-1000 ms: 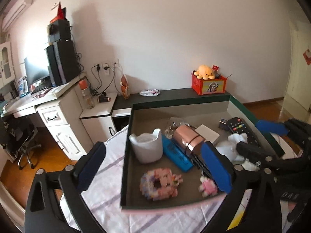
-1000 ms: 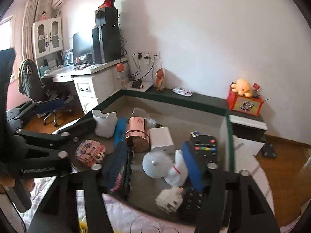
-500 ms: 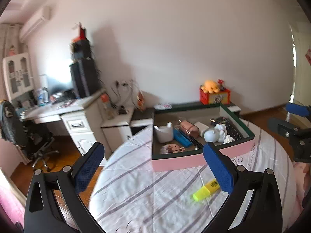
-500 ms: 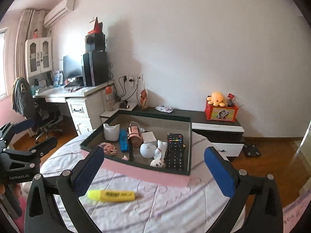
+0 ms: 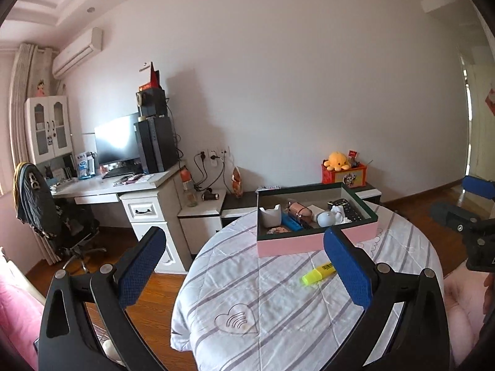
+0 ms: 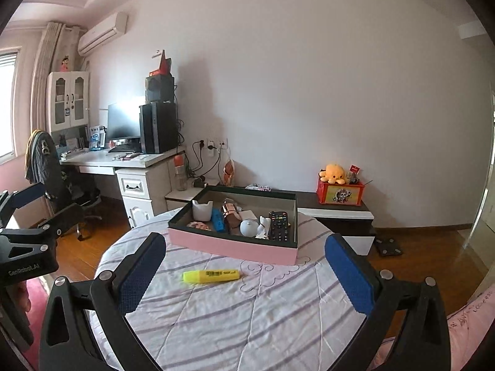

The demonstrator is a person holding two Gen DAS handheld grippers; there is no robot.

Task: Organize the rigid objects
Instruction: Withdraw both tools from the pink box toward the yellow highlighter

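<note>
**Both grippers empty; one marker left outside the box**

Nearest the cameras, the left gripper [image 5: 244,266] and the right gripper [image 6: 246,273] have their fingers spread wide with nothing between them, held above the near part of the round bench [image 6: 247,324]. Its striped cloth [image 5: 247,284] is loose and creased; a dragged fingertip could snag and pull it.

Next out, the yellow highlighter [image 6: 211,276] lies flat on the cloth, just short of the pink box [image 6: 232,247] and apart from it. It appears to be the one item not yet stowed. It is round-bodied and low, so a pinch off its axis could roll it toward the bench edge.

Farther, the box is crowded: white cup [image 6: 202,210], blue case [image 6: 218,220], copper tin [image 6: 229,211], remote [image 6: 278,225]. A careless drop could knock these over or land the marker on the rim.
</note>
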